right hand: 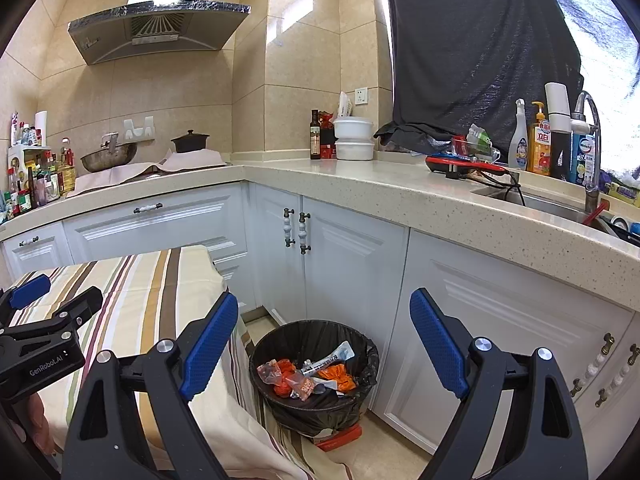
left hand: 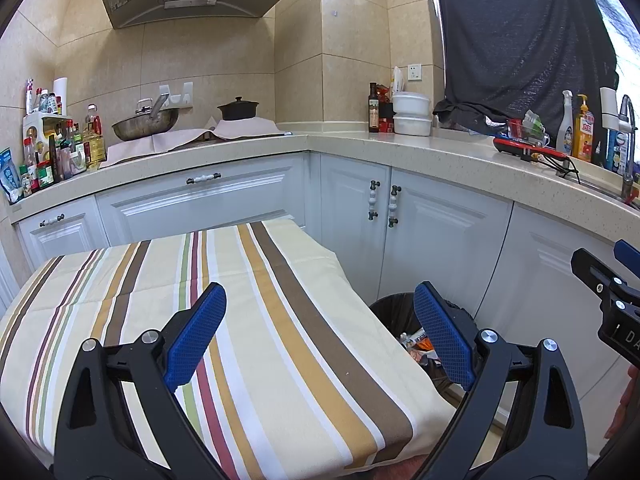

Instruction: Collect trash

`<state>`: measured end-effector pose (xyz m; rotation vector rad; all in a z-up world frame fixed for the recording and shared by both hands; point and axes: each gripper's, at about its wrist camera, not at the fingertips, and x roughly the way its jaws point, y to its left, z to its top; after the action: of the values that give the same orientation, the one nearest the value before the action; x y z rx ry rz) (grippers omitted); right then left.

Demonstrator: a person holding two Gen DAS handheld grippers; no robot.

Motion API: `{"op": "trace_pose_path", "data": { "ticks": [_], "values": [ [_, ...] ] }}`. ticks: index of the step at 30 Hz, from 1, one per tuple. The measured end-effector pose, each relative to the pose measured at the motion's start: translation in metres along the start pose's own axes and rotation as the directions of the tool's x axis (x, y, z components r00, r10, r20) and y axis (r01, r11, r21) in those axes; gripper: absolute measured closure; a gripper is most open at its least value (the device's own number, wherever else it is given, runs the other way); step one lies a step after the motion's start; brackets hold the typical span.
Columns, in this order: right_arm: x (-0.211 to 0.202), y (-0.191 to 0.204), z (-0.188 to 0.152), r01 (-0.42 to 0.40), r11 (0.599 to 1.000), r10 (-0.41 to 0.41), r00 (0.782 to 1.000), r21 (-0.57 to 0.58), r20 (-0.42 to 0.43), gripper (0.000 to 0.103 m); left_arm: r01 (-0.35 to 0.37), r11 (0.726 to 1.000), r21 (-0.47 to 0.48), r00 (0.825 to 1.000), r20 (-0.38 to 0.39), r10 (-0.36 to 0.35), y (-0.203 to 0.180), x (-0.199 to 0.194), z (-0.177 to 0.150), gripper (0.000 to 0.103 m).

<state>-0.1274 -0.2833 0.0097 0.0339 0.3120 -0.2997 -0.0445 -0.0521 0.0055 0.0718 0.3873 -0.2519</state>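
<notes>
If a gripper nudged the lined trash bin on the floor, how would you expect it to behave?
The trash bin probably slides or tips easily: it holds only a few wrappers. Its loose black liner would likely crumple rather than give firm grip.

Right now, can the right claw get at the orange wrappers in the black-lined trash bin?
Probably yes: the right claw is open and empty, the bin has no lid, and the wrappers lie on top.

A striped cloth (left hand: 256, 320) covers the table; the lined bin (right hand: 316, 404) stands on the floor (right hand: 384, 448).
</notes>
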Motion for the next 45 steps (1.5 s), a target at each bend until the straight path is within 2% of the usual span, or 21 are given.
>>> {"op": "trace_pose_path", "data": {
  "ticks": [25, 28, 45],
  "values": [
    [0.000, -0.001, 0.000, 0.000, 1.000, 0.000, 1.000, 0.000, 0.001, 0.018, 0.007, 1.000, -0.021, 1.000, -0.005, -0.007, 0.001, -0.002, -0.001, 0.011],
    [0.001, -0.001, 0.000, 0.000, 1.000, 0.000, 1.000, 0.001, 0.000, 0.018, 0.010, 1.000, -0.013, 1.000, -0.012, -0.011, 0.000, -0.001, 0.000, 0.005],
    [0.002, -0.009, -0.003, 0.012, 1.000, -0.012, 1.000, 0.007, -0.006, 0.018, 0.032, 0.999, -0.027, 0.999, -0.009, -0.033, -0.004, 0.001, 0.003, 0.005]
  ]
}}
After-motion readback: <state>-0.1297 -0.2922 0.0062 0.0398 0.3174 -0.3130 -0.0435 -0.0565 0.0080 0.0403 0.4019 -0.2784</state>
